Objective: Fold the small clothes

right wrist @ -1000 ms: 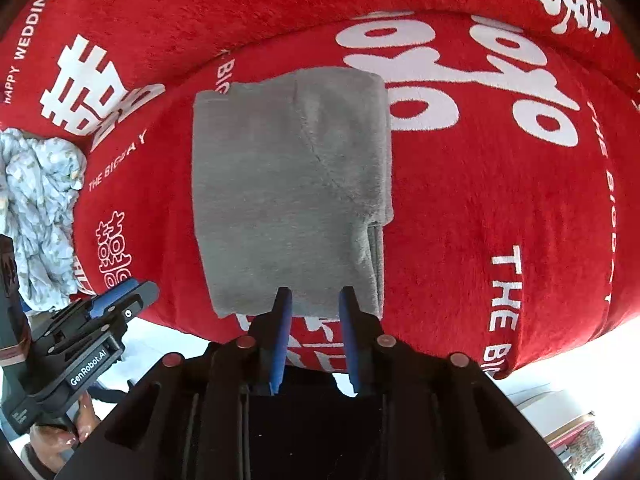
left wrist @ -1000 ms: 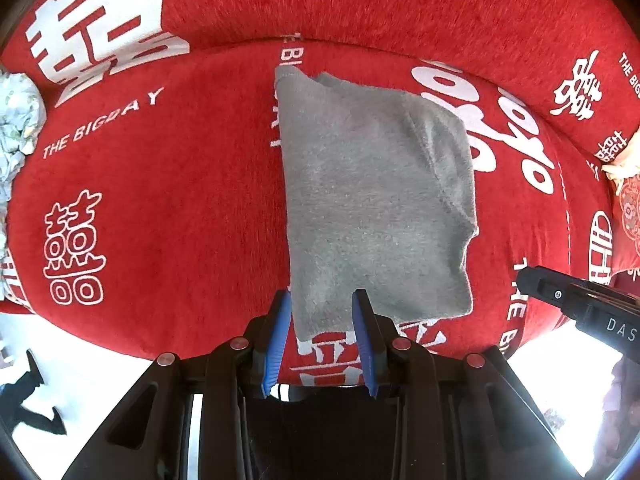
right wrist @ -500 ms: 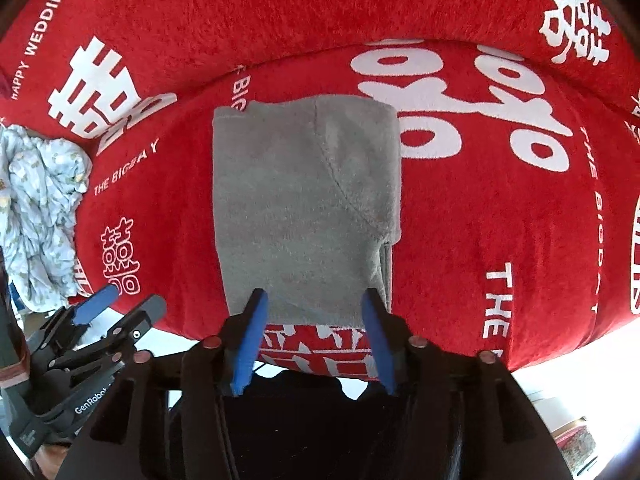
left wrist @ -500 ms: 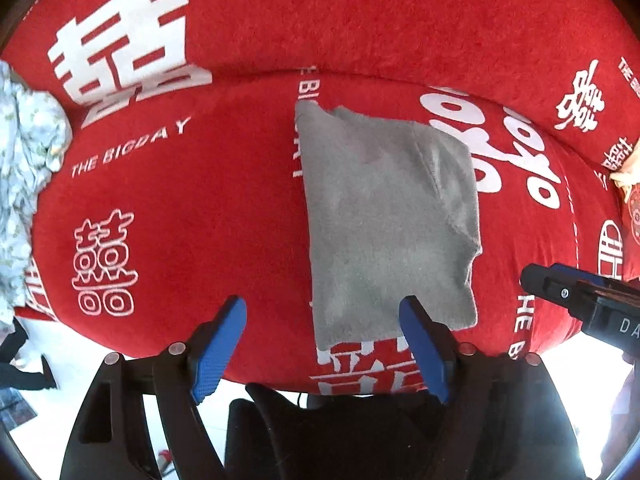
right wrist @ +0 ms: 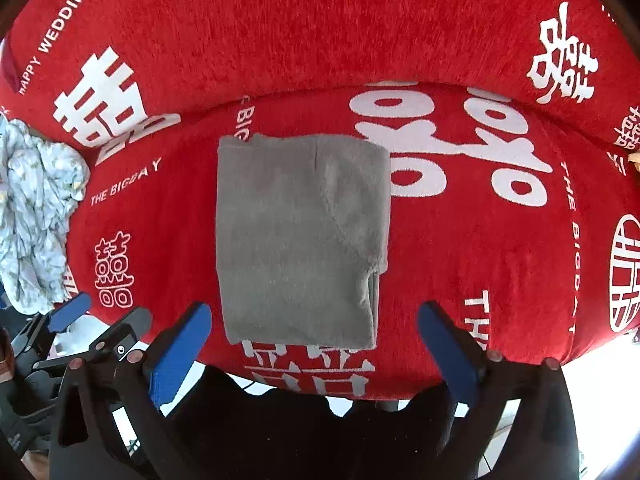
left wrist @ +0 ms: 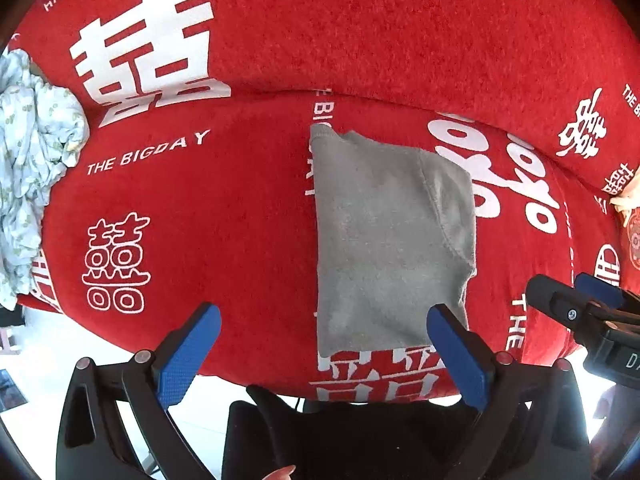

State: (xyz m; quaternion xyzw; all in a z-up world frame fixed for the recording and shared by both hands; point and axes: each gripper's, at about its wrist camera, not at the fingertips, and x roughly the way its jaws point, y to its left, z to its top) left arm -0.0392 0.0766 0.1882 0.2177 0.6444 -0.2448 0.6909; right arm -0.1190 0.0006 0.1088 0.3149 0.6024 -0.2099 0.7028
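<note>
Lying flat and folded into a rectangle, the grey garment (left wrist: 384,240) rests on the red cushion (left wrist: 224,232) ahead of both tools. The left gripper (left wrist: 320,348) has its jaws opening wide with nothing pressed between them, the cloth's near edge just beyond its right finger. The right gripper (right wrist: 316,344) is likewise opening, the garment's near edge between and beyond its fingers, untouched. A crumpled pale printed cloth (right wrist: 36,216) sits far left.

A: State the illumination.
B: Bright, even daylight. The floor (left wrist: 60,360) below the red cover (left wrist: 260,220) is overexposed to white.
A: State the image quality.
B: Strong fisheye curvature, dark vignette in the corners. The centre is sharp; the print softens near the rim.
</note>
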